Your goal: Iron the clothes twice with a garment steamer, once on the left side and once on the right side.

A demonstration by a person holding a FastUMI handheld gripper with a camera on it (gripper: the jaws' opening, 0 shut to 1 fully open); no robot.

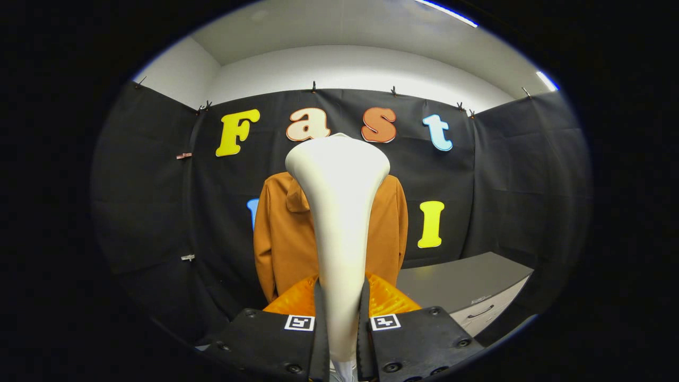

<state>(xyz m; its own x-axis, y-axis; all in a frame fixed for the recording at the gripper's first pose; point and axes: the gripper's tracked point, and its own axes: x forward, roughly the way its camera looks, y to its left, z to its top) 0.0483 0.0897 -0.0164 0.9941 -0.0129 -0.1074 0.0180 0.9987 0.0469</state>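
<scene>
The garment steamer (339, 223) is pinched at its handle between the fingers (342, 331), its long axis running straight ahead, its head raised. The orange hooded jacket (284, 239) is hung directly beyond it, apart from it, left of the desk (467, 286).

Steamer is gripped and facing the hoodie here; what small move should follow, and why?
Probably ease the garment steamer forward and toward one side of the brown hoodie. The gripper is shut on the steamer's handle, with its flared head upright, centred in front of the hoodie hanging on the black cloth wall. How near the head is cannot be judged, and a pass begins on one side.
</scene>
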